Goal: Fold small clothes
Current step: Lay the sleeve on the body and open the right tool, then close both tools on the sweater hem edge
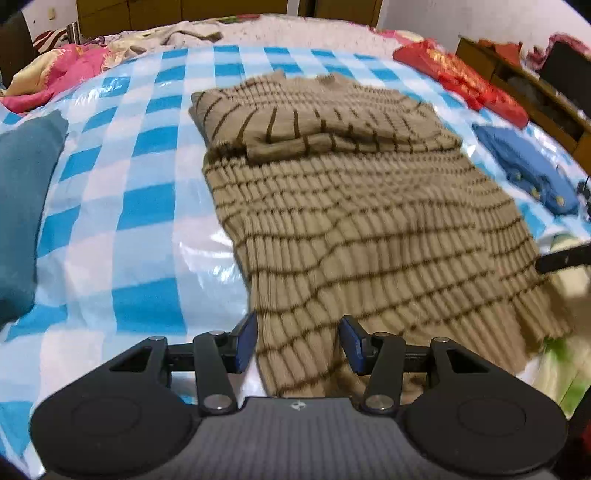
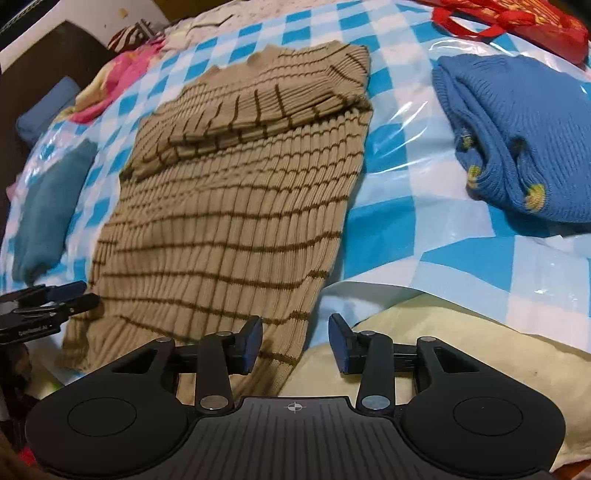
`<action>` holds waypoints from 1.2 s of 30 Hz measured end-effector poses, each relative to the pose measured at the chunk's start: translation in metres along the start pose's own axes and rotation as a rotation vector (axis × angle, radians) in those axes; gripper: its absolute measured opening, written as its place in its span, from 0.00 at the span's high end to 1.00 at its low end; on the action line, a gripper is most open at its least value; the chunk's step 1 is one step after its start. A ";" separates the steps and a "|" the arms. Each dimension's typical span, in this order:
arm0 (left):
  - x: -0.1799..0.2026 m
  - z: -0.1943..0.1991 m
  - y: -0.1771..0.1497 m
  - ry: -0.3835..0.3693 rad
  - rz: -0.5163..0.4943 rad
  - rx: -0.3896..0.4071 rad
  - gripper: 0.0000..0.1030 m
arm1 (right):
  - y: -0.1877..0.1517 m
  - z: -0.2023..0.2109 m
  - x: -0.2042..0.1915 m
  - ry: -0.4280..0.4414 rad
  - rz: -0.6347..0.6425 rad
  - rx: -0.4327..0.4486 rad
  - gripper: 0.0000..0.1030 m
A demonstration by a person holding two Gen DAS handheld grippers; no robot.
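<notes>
We see the tan striped sweater lying flat on the checked sheet, its sleeves folded across the chest at the far end. Everything else we place from the sweater.

The left gripper hangs over the sweater's near hem at its left corner, fingers apart with nothing between them, the ribbed cloth showing through the gap. The right gripper sits at the near right corner of the hem, fingers also spread and empty; its left finger is over the knit, its right one over a pale yellow pillow just beside the hem.

Right of the sweater lies a blue knit, well apart from it; past that, a red bag. Left of the sweater lies a teal garment.
</notes>
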State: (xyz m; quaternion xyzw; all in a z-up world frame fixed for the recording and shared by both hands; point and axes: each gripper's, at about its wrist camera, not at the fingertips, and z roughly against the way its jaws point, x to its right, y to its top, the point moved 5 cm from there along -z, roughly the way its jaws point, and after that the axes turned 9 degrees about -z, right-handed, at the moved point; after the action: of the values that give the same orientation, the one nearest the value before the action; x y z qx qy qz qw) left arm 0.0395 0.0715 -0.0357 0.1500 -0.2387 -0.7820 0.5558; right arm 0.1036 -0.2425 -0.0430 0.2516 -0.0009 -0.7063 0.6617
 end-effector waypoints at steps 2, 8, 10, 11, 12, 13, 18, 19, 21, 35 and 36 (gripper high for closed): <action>0.001 0.000 -0.004 -0.012 0.014 -0.020 0.43 | 0.000 -0.004 0.000 0.003 0.007 -0.017 0.62; 0.000 -0.008 -0.008 -0.053 0.040 -0.081 0.43 | 0.004 -0.014 -0.006 0.065 -0.012 -0.076 0.60; -0.002 -0.009 -0.008 -0.060 0.051 -0.094 0.48 | 0.002 -0.021 -0.005 0.042 -0.003 -0.097 0.65; -0.004 -0.008 -0.009 -0.064 0.057 -0.102 0.50 | 0.002 -0.022 -0.004 0.034 -0.002 -0.103 0.68; -0.005 -0.006 -0.009 -0.067 0.062 -0.107 0.52 | 0.003 -0.022 -0.003 0.041 -0.011 -0.109 0.68; -0.006 -0.005 -0.010 -0.073 0.069 -0.114 0.55 | 0.004 -0.021 -0.002 0.052 -0.023 -0.119 0.67; -0.009 -0.003 -0.015 -0.083 0.096 -0.123 0.67 | 0.002 -0.022 0.005 0.070 -0.058 -0.153 0.87; -0.010 -0.002 -0.015 -0.086 0.100 -0.123 0.71 | 0.002 -0.023 0.006 0.083 -0.078 -0.165 0.89; -0.011 -0.001 -0.015 -0.105 0.115 -0.120 0.75 | 0.000 -0.022 0.008 0.124 -0.118 -0.172 0.92; -0.015 0.000 -0.020 -0.142 0.137 -0.133 0.70 | -0.003 -0.025 0.007 0.166 -0.166 -0.211 0.78; -0.013 0.000 -0.020 -0.147 0.132 -0.138 0.67 | -0.004 -0.028 0.004 0.168 -0.153 -0.222 0.73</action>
State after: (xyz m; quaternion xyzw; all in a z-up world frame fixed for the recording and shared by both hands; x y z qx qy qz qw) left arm 0.0284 0.0895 -0.0472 0.0377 -0.2338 -0.7671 0.5962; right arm 0.1096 -0.2360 -0.0699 0.2344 0.1515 -0.7270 0.6274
